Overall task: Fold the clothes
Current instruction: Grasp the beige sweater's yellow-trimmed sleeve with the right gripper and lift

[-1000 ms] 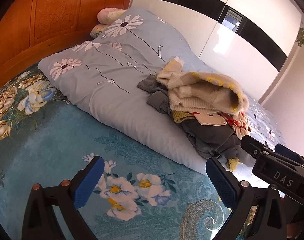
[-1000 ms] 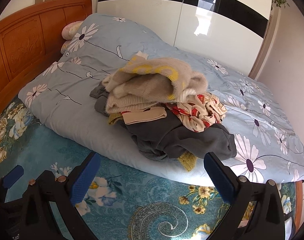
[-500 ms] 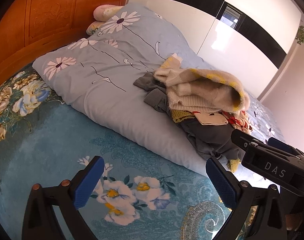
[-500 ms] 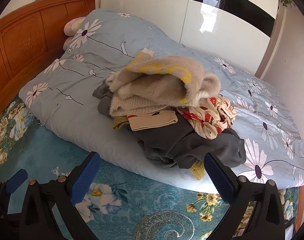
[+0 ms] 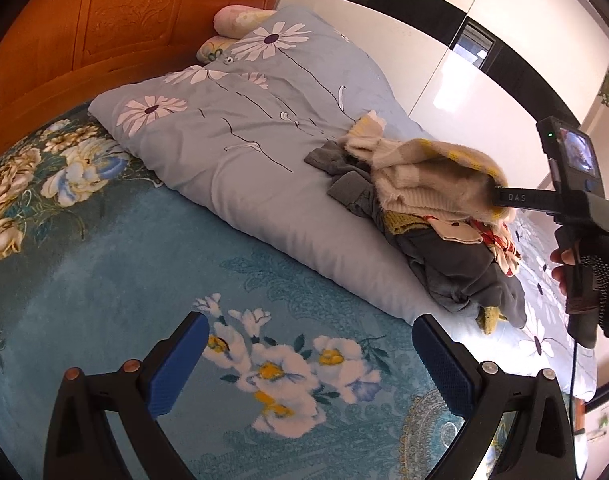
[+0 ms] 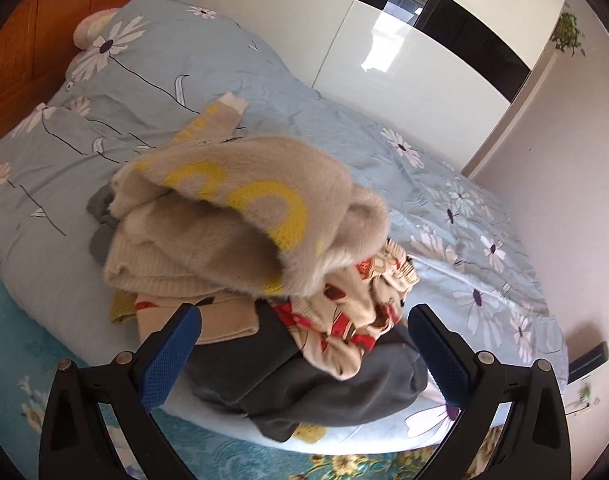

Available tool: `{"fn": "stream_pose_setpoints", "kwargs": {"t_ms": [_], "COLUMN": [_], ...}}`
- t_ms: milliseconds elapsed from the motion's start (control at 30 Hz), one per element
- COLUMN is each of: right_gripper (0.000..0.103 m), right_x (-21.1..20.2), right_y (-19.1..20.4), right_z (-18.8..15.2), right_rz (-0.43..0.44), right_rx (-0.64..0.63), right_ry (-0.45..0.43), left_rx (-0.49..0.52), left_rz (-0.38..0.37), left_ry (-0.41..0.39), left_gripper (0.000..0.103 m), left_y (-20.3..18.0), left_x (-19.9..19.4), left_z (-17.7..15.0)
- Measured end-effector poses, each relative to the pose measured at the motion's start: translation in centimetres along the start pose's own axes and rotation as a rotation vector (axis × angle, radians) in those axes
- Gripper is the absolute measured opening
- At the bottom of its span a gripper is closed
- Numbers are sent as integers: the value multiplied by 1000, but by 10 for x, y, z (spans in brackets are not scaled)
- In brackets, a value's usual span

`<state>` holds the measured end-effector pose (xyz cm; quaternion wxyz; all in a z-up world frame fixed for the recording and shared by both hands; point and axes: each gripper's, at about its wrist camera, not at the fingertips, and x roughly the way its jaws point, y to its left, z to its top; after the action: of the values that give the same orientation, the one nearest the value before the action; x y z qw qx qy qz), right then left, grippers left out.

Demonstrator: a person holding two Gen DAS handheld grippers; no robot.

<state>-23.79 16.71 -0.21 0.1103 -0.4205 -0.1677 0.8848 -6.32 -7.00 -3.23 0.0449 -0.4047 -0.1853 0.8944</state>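
Note:
A pile of clothes lies on the light blue daisy duvet [image 6: 444,184]. A fuzzy beige sweater with yellow marks [image 6: 244,208] tops it, over a cream and red printed garment [image 6: 356,320] and a dark grey garment [image 6: 324,388]. My right gripper [image 6: 306,348] is open, its blue pads level with the pile's near side, and nothing is between them. My left gripper [image 5: 310,364] is open over the teal floral blanket [image 5: 104,272], well short of the pile [image 5: 436,200]. In the left wrist view a hand [image 5: 564,264] holds the right tool beside the sweater.
An orange wooden headboard [image 5: 104,28] stands at the far left, with a pink pillow [image 5: 240,20] against it. A white and black wardrobe [image 6: 384,32] runs behind the bed. A pale wall [image 6: 564,152] bounds the right side.
My right gripper has moved up and forward, close to the pile, which now fills its view. In the left view the right tool has risen to the sweater's level. The left gripper has only shifted slightly.

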Motion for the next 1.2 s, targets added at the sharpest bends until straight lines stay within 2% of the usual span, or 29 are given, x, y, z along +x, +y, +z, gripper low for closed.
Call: {"fn": "stream_pose_setpoints", "kwargs": {"t_ms": [100, 133, 167, 233, 333, 400, 500, 567, 633, 767, 900, 1200], "right_gripper": [102, 96, 85, 73, 69, 59, 42, 19, 9, 7, 7, 6], "right_x": [15, 19, 23, 30, 36, 38, 45, 48, 43, 21, -19, -114], "right_y": [10, 13, 15, 18, 25, 29, 36, 38, 34, 16, -5, -13], "right_z": [11, 13, 16, 24, 36, 44, 55, 59, 61, 72, 82, 75], "right_rz": [-63, -85, -106, -134, -167, -199, -242, -257, -256, -189, -86, 161], "right_rx": [-56, -70, -80, -78, -84, -90, -97, -97, -52, 61, 157, 210], "right_ry": [13, 16, 21, 35, 42, 45, 75, 93, 92, 52, -54, -254], "left_rx": [3, 6, 6, -1, -19, -31, -66, -77, -85, -131, -138, -139], "left_rz": [-9, -9, -9, -11, -11, -13, -25, -20, -6, -13, -35, -41], "left_ry": [-19, -27, -32, -40, -38, -25, -6, 0, -6, -14, -30, -67], "left_gripper": [103, 103, 103, 103, 103, 103, 103, 103, 103, 103, 103, 103], "left_y": [7, 9, 12, 19, 31, 38, 50, 56, 63, 70, 64, 59], "left_x": [-6, -8, -10, -12, -12, -11, -11, -12, -15, -21, -33, -71], "left_z": [-2, -3, -3, -5, -10, -15, -23, -26, -28, -27, -25, -38]}}
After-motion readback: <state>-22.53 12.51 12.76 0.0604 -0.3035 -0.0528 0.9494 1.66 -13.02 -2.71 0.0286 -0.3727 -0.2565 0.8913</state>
